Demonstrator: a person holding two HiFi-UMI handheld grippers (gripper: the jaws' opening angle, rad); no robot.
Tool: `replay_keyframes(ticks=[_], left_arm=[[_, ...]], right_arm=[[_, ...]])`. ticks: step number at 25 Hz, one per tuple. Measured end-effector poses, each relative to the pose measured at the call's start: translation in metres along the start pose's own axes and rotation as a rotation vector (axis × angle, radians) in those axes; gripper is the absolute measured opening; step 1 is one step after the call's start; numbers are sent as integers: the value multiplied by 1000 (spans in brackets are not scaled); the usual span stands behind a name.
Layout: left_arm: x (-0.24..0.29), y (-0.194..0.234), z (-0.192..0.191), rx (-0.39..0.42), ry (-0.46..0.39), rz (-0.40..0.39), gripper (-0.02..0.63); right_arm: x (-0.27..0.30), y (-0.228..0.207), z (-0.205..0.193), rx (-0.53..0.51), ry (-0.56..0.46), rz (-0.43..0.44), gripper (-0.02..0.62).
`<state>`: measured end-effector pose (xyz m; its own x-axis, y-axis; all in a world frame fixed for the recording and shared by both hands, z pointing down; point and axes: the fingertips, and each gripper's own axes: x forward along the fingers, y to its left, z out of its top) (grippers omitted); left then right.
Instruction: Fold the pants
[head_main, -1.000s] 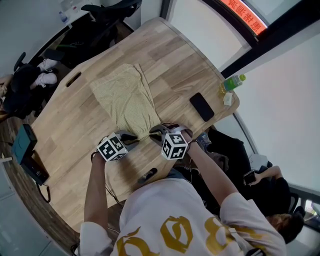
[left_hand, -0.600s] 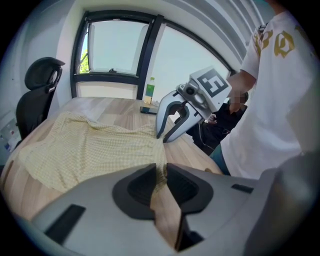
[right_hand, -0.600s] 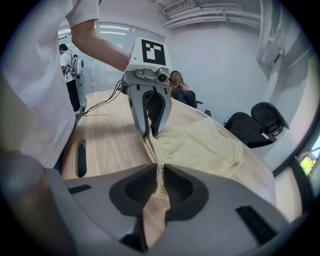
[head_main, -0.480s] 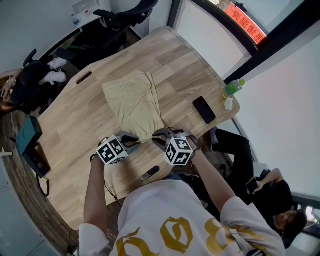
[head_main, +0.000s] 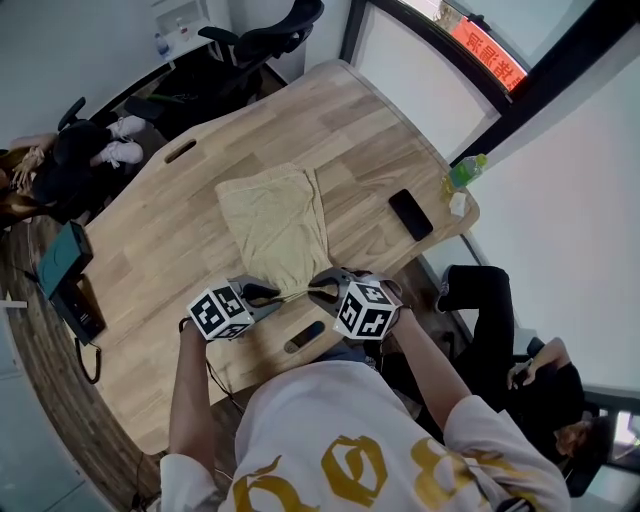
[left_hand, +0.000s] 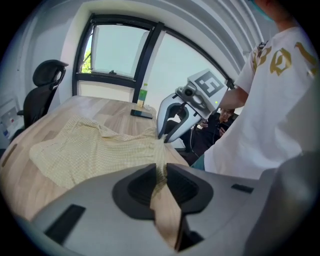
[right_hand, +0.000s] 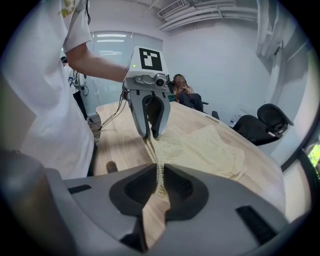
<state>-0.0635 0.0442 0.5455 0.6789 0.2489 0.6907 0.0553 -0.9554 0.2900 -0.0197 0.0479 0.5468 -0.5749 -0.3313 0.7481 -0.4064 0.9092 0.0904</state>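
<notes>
Above the table (head_main: 350, 130), left gripper (head_main: 268, 293) and right gripper (head_main: 318, 288) have raised pants (head_main: 275, 218) hem.

- Wooden table (head_main: 370, 130), rounded corners, slot (head_main: 181, 151) cut near its far left edge.
- Black phone (head_main: 411, 214) lying flat near the right edge.
- Green bottle (head_main: 467, 169) upright at the right corner.
- Black office chair (head_main: 265, 22) beyond the far end.

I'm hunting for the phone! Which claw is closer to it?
The right gripper: the black phone lies on its side of the pants, toward the green bottle. The left gripper is farther off.
</notes>
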Motion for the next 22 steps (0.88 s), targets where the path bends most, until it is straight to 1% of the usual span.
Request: replay_keyframes(ticks=[3, 6, 9, 11, 15, 19, 22], left_arm=[[-6, -15, -3, -31, -6, -27, 69], [-13, -26, 0, -17, -10, -35, 69], [-23, -32, 9, -9, -20, -50, 69], [-32, -33, 17, -4, -38, -51, 69], [-48, -23, 38, 9, -80, -10, 69], [-62, -5, 53, -20, -96, 16, 69], [-68, 7, 58, -47, -107, 13, 70]], right_arm=[[-6, 14, 5, 64, -30, 51, 44], [-14, 25, 12, 59, -24, 89, 44], [-27, 27, 22, 49, -22, 118, 44], [-37, 21, 32, 39, -23, 106, 44], [-53, -1, 49, 6, -30, 77, 44], [-59, -27, 66, 26, -86, 78, 44], [-58, -43, 73, 5, -84, 84, 44]])
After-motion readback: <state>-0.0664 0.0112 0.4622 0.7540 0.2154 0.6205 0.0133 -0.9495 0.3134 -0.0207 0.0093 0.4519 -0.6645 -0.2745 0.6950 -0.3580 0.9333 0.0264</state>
